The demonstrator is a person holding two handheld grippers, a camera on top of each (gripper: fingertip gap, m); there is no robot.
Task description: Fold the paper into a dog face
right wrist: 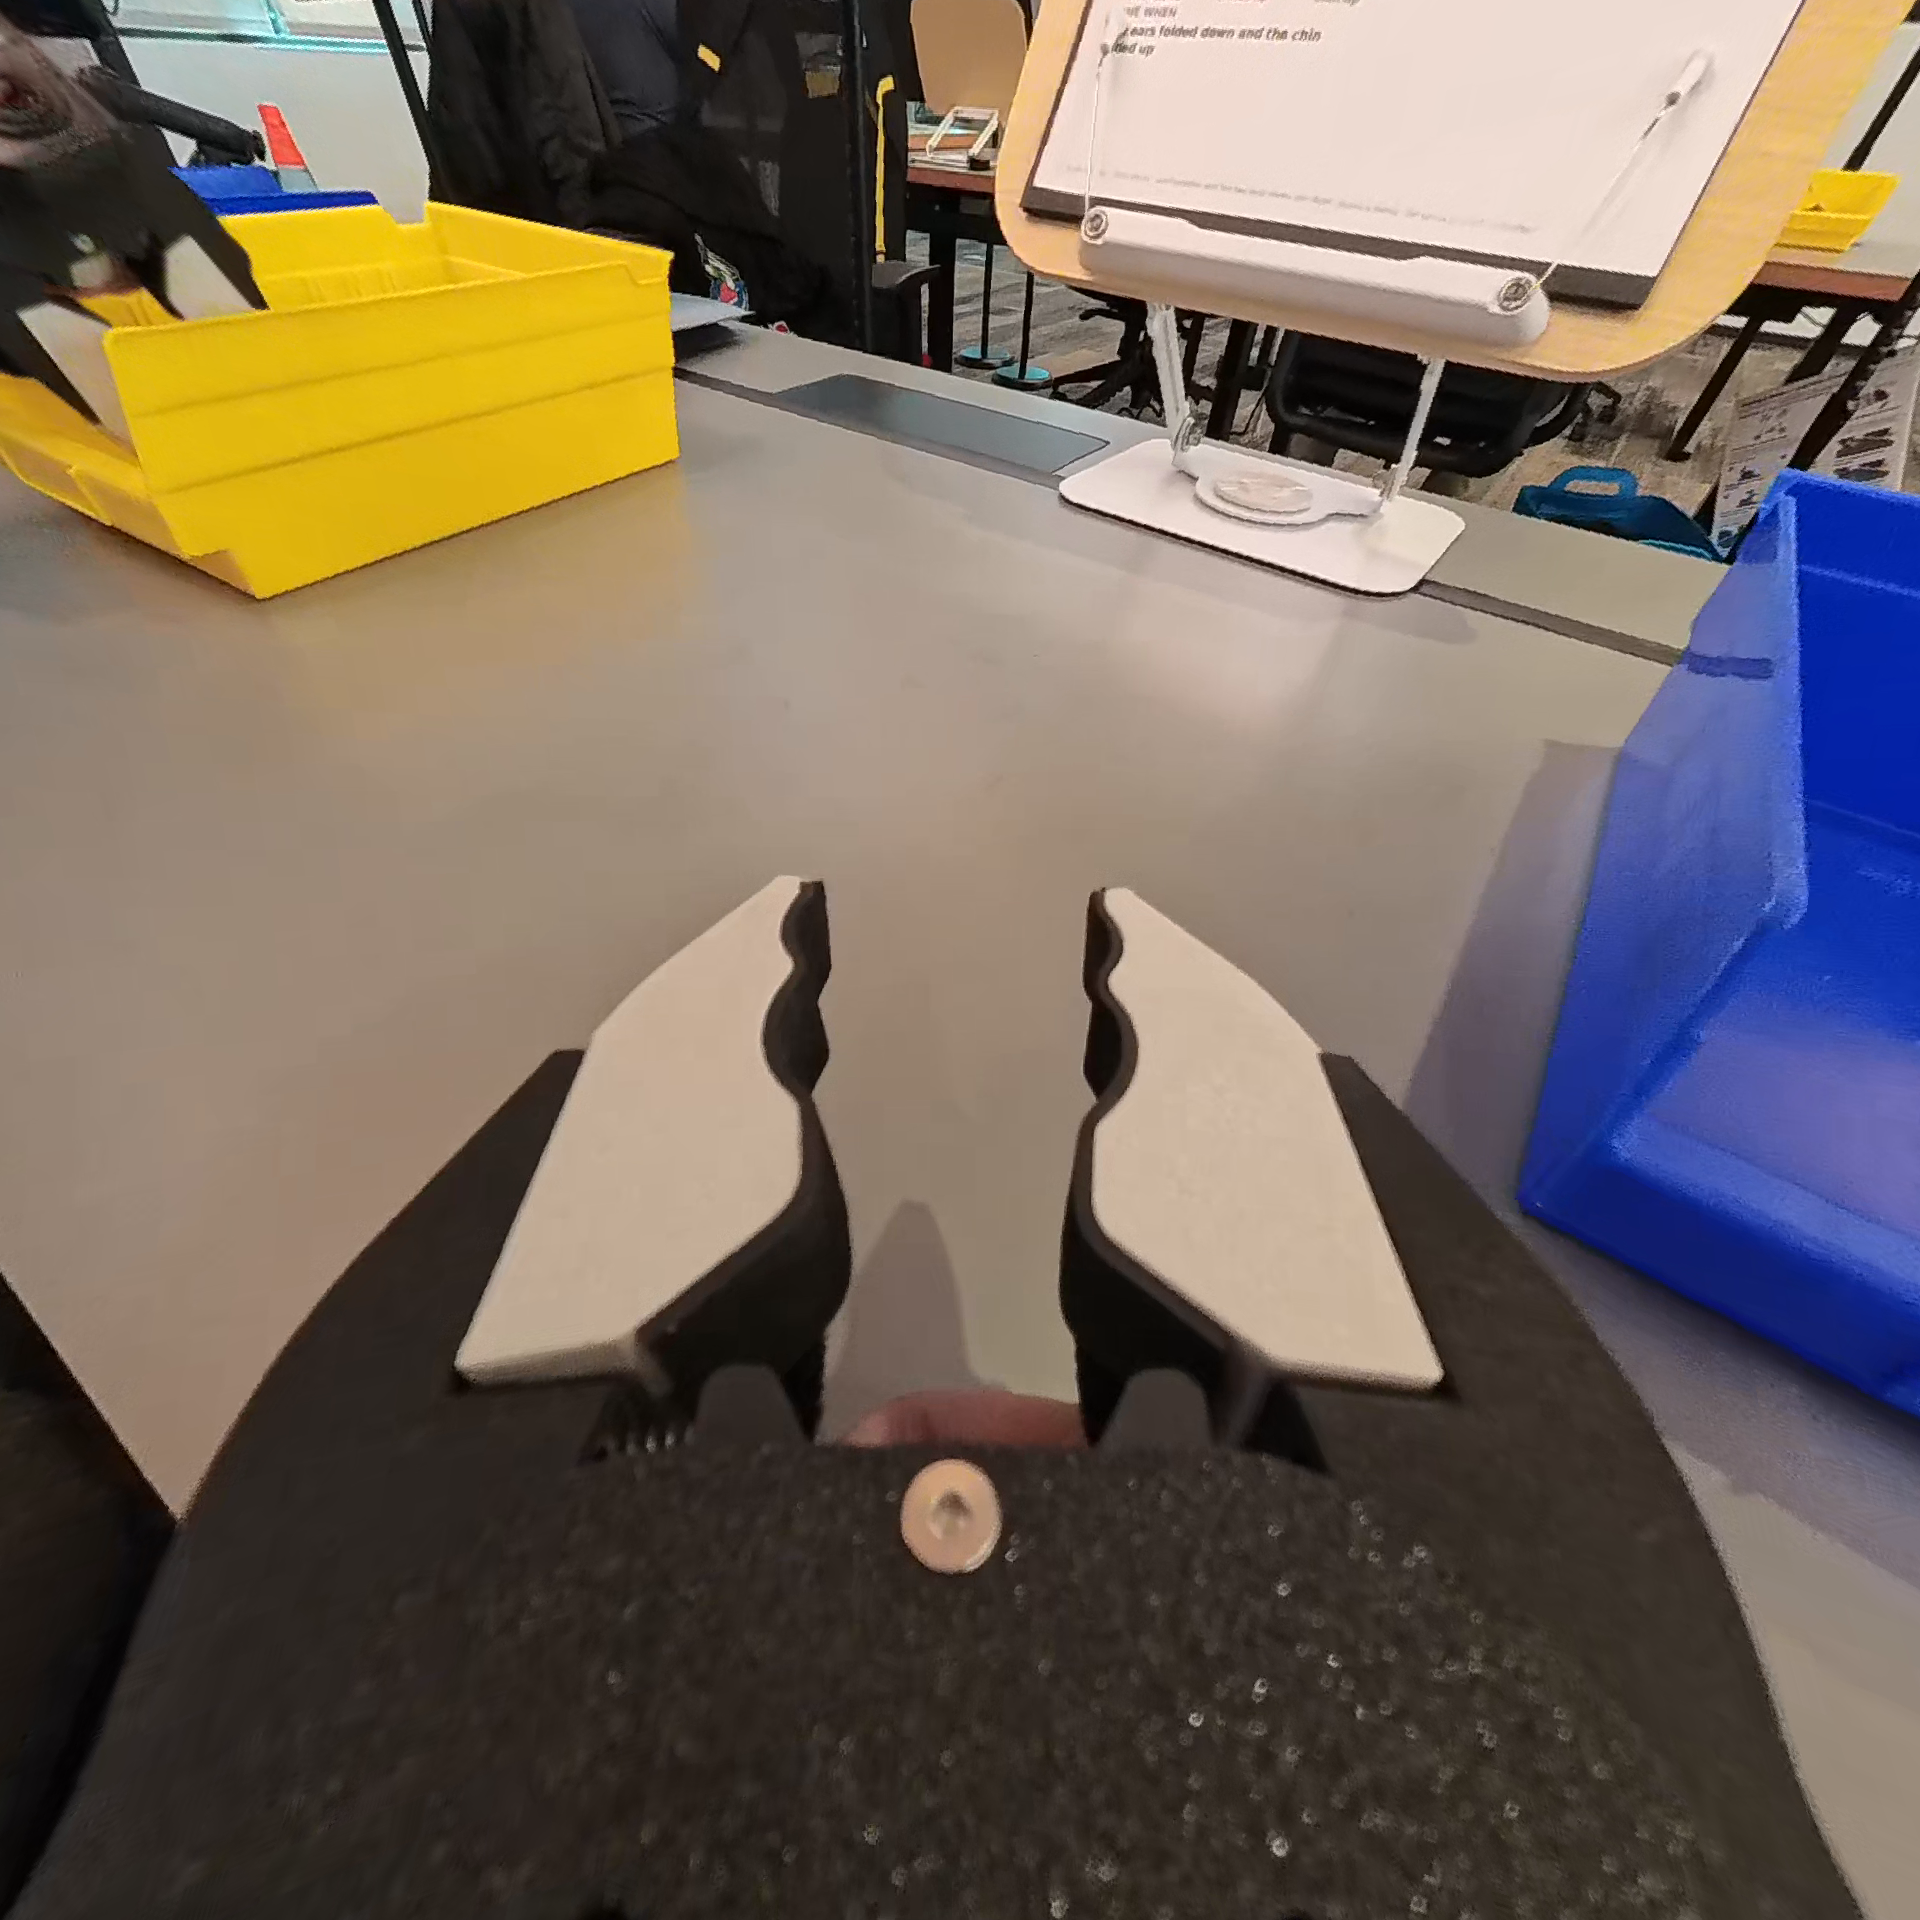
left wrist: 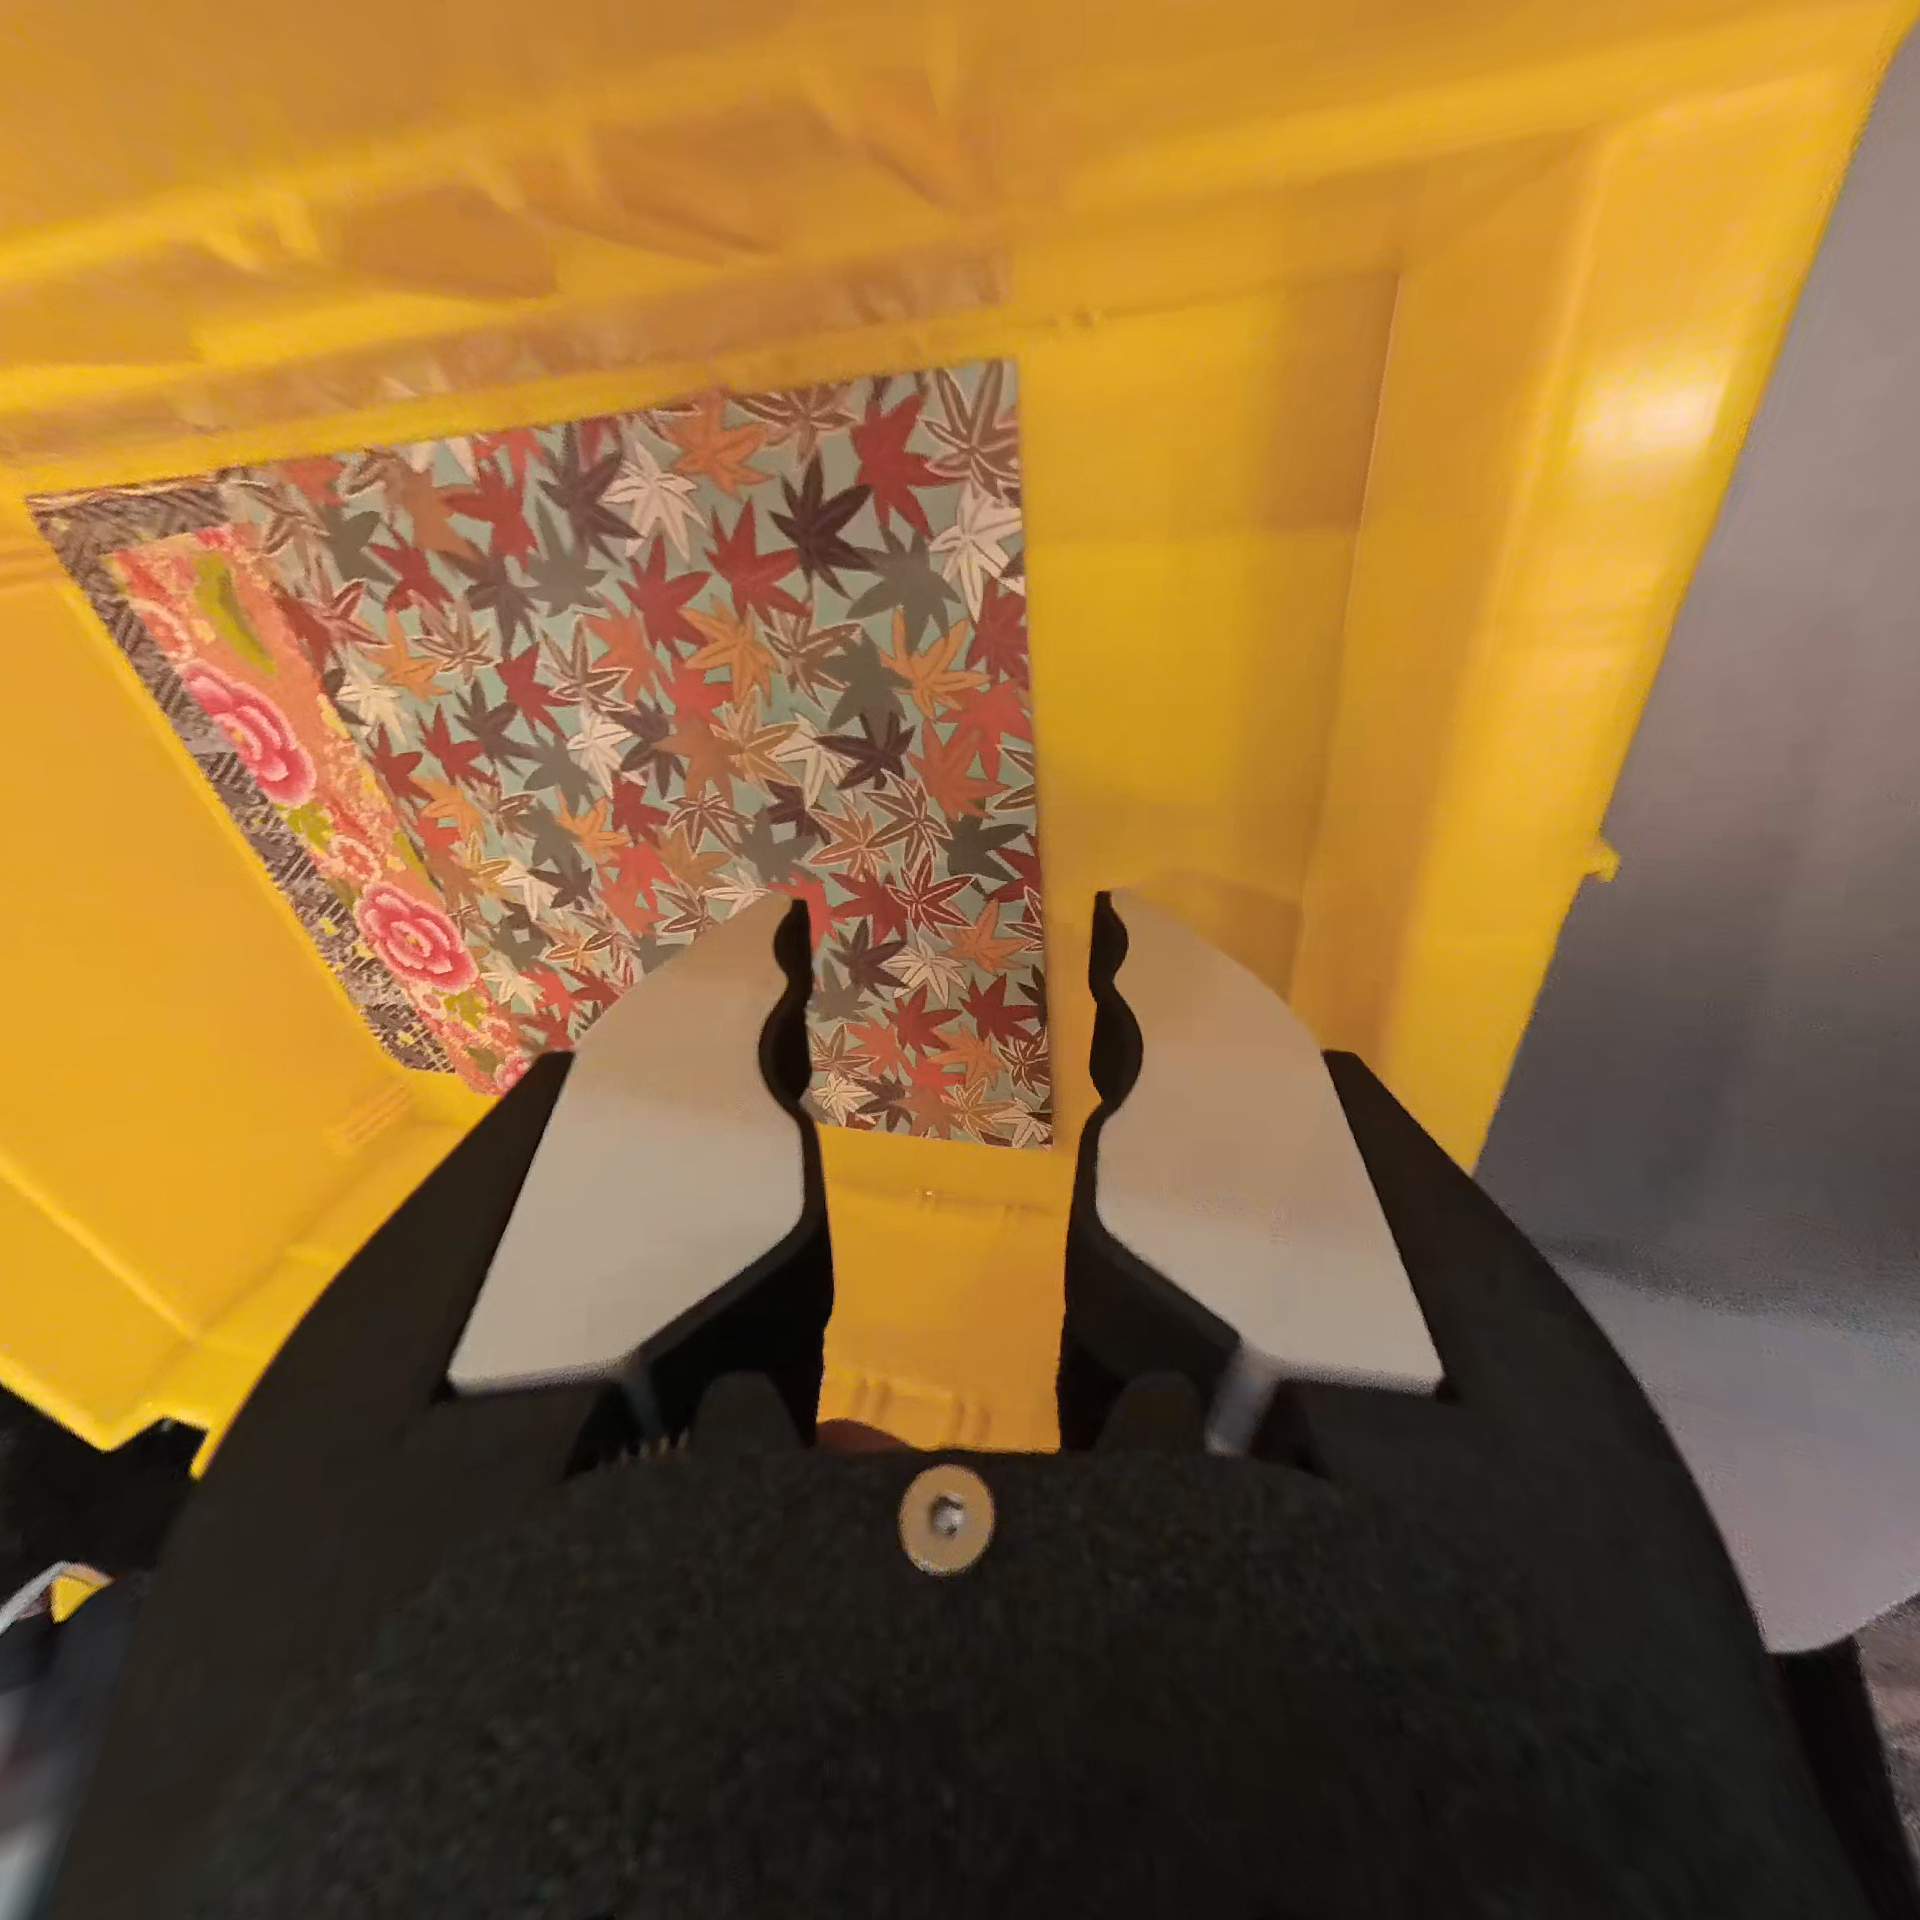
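Yellow bin (left wrist: 1195, 727), one, holds three overlapping patterned paper sheets (left wrist: 707, 707) beneath the left hand-held gripper (left wrist: 945, 914), jaws apart and empty; right hand-held gripper (right wrist: 956, 904), likewise open, hovers over grey tabletop (right wrist: 727, 727) beside one blue bin (right wrist: 1766, 987).

The left gripper (left wrist: 945, 914) hangs over a yellow bin (left wrist: 1195, 675), its jaws apart with nothing between them. On the bin's floor lies a sheet of leaf paper (left wrist: 707, 686), printed with maple leaves in red, orange, white and dark tones on pale blue. The fingertips (left wrist: 774, 925) sit above its near right part. Under its left edge show a floral sheet (left wrist: 260, 727) and a dark patterned sheet (left wrist: 135, 613). A grey table (left wrist: 1745, 935) lies to the bin's right.
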